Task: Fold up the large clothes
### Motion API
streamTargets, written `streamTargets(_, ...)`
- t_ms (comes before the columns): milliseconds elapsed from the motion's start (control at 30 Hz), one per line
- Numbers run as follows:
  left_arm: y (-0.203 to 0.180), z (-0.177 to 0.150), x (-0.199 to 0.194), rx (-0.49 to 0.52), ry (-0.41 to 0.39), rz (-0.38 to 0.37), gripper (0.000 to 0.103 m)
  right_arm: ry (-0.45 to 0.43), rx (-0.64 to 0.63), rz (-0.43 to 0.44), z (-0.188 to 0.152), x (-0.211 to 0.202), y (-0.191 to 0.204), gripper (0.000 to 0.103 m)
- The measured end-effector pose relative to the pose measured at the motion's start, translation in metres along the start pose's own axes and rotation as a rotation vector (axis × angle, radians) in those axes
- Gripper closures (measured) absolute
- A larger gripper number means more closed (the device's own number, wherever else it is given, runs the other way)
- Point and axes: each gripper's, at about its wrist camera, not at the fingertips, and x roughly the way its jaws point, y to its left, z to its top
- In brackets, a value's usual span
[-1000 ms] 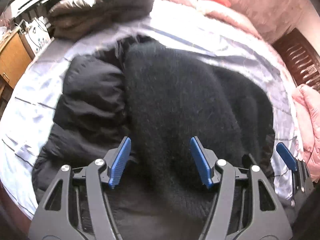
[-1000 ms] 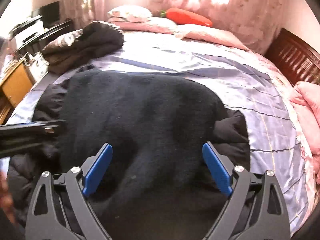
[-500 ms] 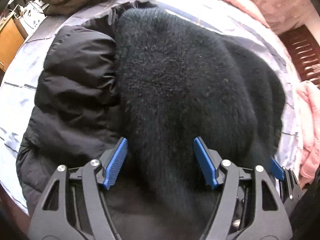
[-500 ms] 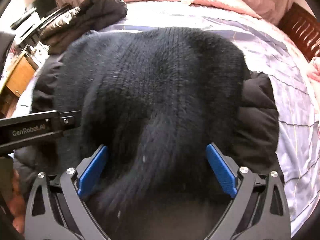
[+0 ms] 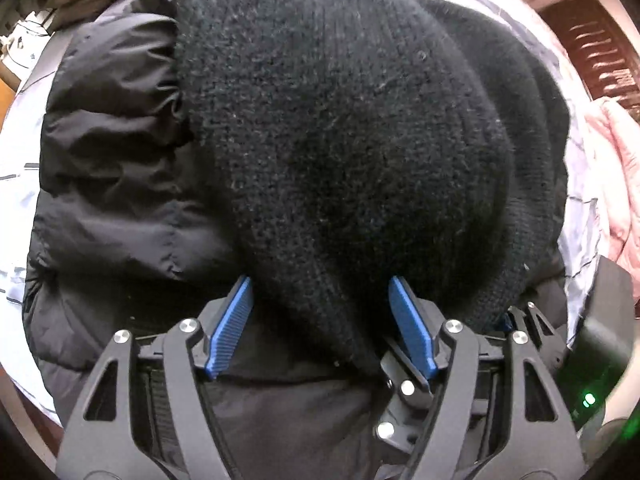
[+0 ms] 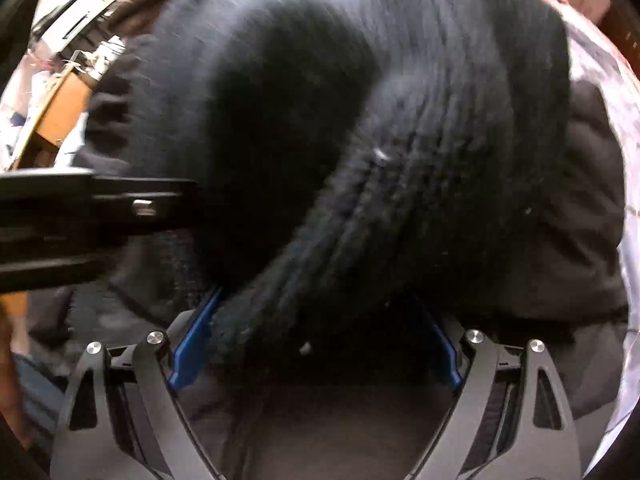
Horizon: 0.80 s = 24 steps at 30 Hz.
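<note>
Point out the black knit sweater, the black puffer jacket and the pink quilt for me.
black knit sweater point(image 5: 340, 128), left wrist view, middle of the knit.
black puffer jacket point(image 5: 116, 152), left wrist view, shiny quilted panel.
pink quilt point(image 5: 618, 152), left wrist view, right-edge fold.

Sweater atop jacket, on bed

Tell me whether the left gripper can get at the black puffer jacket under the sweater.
Probably not directly: the left gripper has a thick fold of the black knit sweater between its pads, covering the jacket there. The black puffer jacket lies exposed only off to the left.
</note>
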Motion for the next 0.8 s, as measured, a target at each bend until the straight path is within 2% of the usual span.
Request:
streamTargets(100, 0.005, 0.001, -0.007, -0.008, -0.016, -0.008, 0.028, 0.013, 0.019, 0.044, 0.005, -0.014, -0.002, 0.014)
streamTargets(167, 0.012, 0.003, -0.017, -0.02, -0.059, 0.013, 0.023, -0.027, 0.015, 0.046, 0.009, -0.034, -0.002, 0.014)
streamTargets(233, 0.022, 0.006, -0.024, -0.035, -0.096, 0.067, 0.022, -0.12, -0.021, -0.017, 0.012, -0.055, 0.002, 0.014)
streamTargets(300, 0.031, 0.01, -0.029, -0.057, -0.116, 0.11, 0.021, -0.207, -0.048, -0.168, 0.015, -0.069, 0.002, 0.014)
streamTargets(333, 0.037, 0.013, -0.03, -0.071, -0.115, 0.109, 0.02, -0.216, -0.042, -0.181, 0.016, -0.071, 0.0, 0.014)
streamTargets(467, 0.068, 0.036, -0.05, -0.155, -0.146, 0.049, 0.008, -0.23, 0.127, 0.0, 0.03, -0.095, -0.042, 0.013)
streamTargets(533, 0.085, 0.059, -0.068, -0.214, -0.192, -0.057, 0.002, -0.246, 0.223, 0.026, 0.044, -0.107, -0.07, 0.006)
streamTargets(567, 0.092, 0.072, -0.075, -0.222, -0.208, -0.114, 0.002, -0.246, 0.268, 0.041, 0.045, -0.108, -0.079, 0.006)
streamTargets(600, 0.087, 0.084, -0.074, -0.222, -0.214, -0.138, 0.002, -0.243, 0.323, 0.08, 0.054, -0.111, -0.095, 0.006)
streamTargets(700, 0.09, 0.12, -0.074, -0.232, -0.239, -0.179, 0.002, -0.249, 0.423, 0.193, 0.085, -0.114, -0.13, 0.005)
streamTargets(800, 0.089, 0.143, -0.057, -0.239, -0.209, -0.238, 0.002, -0.246, 0.456, 0.224, 0.12, -0.109, -0.156, 0.004)
